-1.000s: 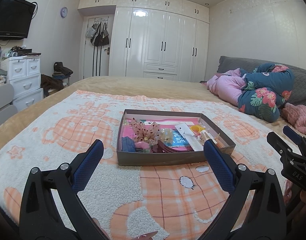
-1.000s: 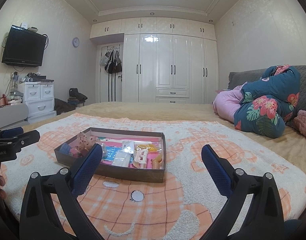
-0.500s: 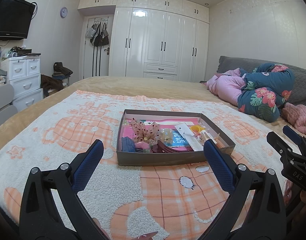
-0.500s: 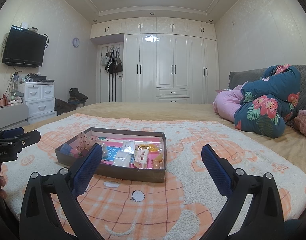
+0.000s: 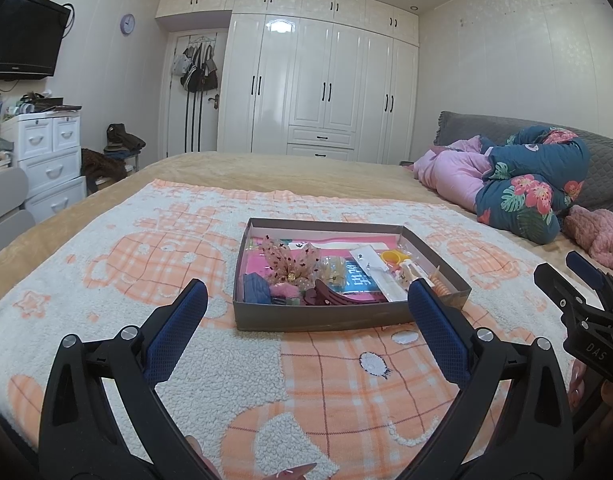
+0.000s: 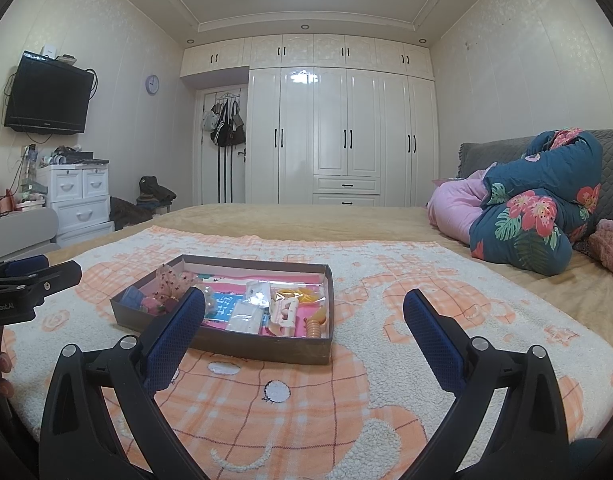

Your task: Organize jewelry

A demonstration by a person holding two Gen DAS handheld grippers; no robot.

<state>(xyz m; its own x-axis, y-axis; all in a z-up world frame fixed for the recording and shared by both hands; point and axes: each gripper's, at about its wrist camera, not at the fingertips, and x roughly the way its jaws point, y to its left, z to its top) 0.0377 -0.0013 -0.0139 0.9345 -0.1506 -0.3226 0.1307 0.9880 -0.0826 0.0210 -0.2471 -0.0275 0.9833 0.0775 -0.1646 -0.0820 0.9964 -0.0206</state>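
A shallow brown cardboard box sits on a peach-and-white plaid fleece blanket spread over the bed, and it holds the jewelry and hair pieces. In the left wrist view the box lies at 12 o'clock from the left gripper, just beyond its fingertips. Both blue-padded fingers stand wide apart and hold nothing.

Inside the box, a sheer pink bow with dark dots rests toward the 10 o'clock corner, with a blue fabric piece and a fluffy pink item at its near side. A dark red hair claw lies against the near wall. A yellow ring-shaped piece sits toward 2 o'clock, beside a long white packet and a blue card.

In the right wrist view the same box appears at 11 o'clock from the right gripper, its near wall partly behind the left pad. This gripper's fingers are also spread wide and empty, hovering over the blanket. A cream hair clip and a ribbed orange piece lie in the box's near right corner.

Each gripper shows in the other's view: the right one at 3 o'clock of the left camera, the left one at 9 o'clock of the right camera. A floral quilt is bundled at 2 o'clock near the grey headboard.
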